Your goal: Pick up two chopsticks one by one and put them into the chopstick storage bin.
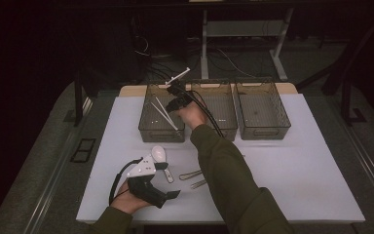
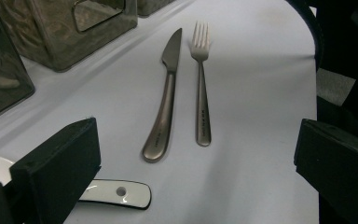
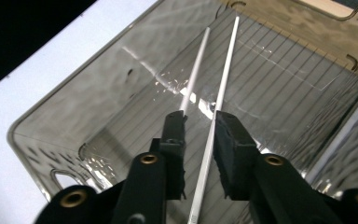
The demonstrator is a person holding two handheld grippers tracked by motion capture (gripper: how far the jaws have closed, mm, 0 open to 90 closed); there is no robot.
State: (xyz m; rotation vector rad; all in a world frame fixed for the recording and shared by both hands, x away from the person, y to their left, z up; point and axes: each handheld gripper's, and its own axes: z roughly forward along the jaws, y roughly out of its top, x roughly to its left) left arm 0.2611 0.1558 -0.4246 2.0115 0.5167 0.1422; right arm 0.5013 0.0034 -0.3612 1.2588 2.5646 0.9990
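Observation:
Two white chopsticks [image 1: 164, 113] lie slantwise in the left one of three smoky clear bins [image 1: 161, 134]. My right gripper [image 1: 179, 97] hangs over that bin. In the right gripper view its jaws [image 3: 199, 119] stand a little apart; one chopstick [image 3: 223, 70] runs through the gap without touching a pad, and the other chopstick [image 3: 196, 65] passes behind the left jaw. My left gripper [image 1: 169, 181] rests open near the table's front left, nothing between its jaws [image 2: 196, 123]. Ahead of it lie a knife [image 2: 165, 93] and a fork [image 2: 201, 84].
A white spoon [image 1: 158, 153] lies beside the left gripper, its handle [image 2: 116, 193] under the left jaw. The middle bin [image 1: 224, 131] and the right bin [image 1: 264, 132] stand in a row at the back. The right forearm crosses the table and covers part of the knife [image 1: 190, 174] and fork [image 1: 198, 184].

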